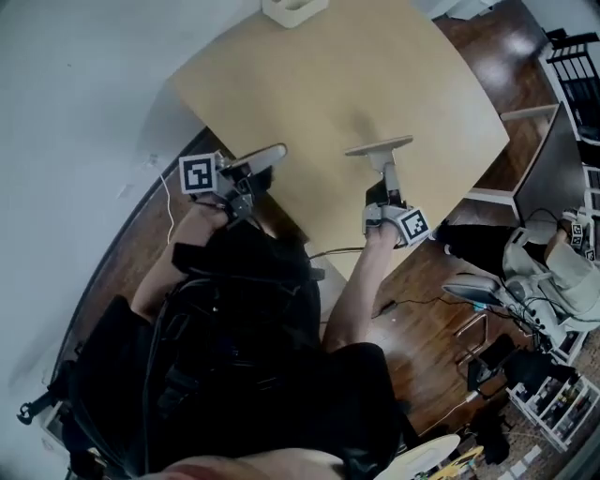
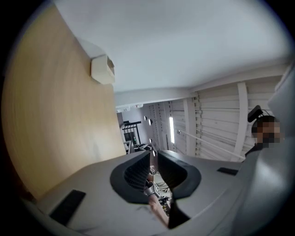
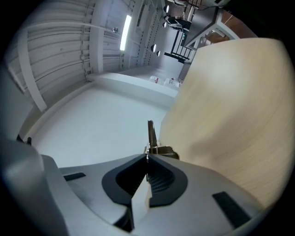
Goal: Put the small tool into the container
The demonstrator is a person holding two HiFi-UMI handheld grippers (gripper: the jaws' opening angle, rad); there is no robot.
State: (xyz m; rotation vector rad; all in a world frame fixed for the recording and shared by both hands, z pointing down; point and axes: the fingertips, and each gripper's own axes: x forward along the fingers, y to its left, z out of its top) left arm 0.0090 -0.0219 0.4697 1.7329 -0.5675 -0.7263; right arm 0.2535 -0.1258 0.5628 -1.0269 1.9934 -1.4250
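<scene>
Over the near edge of the table [image 1: 375,75], the right gripper [image 1: 378,146] is pinching the small tool [image 3: 150,133], a thin metal piece sticking out past its pads. By appearance, the carry step is running. The left gripper [image 1: 262,157] is idling, its jaws slightly apart and empty. With the container [image 1: 293,9] sitting at the far edge, the next move is calling for a reach across and a release above its opening.
</scene>
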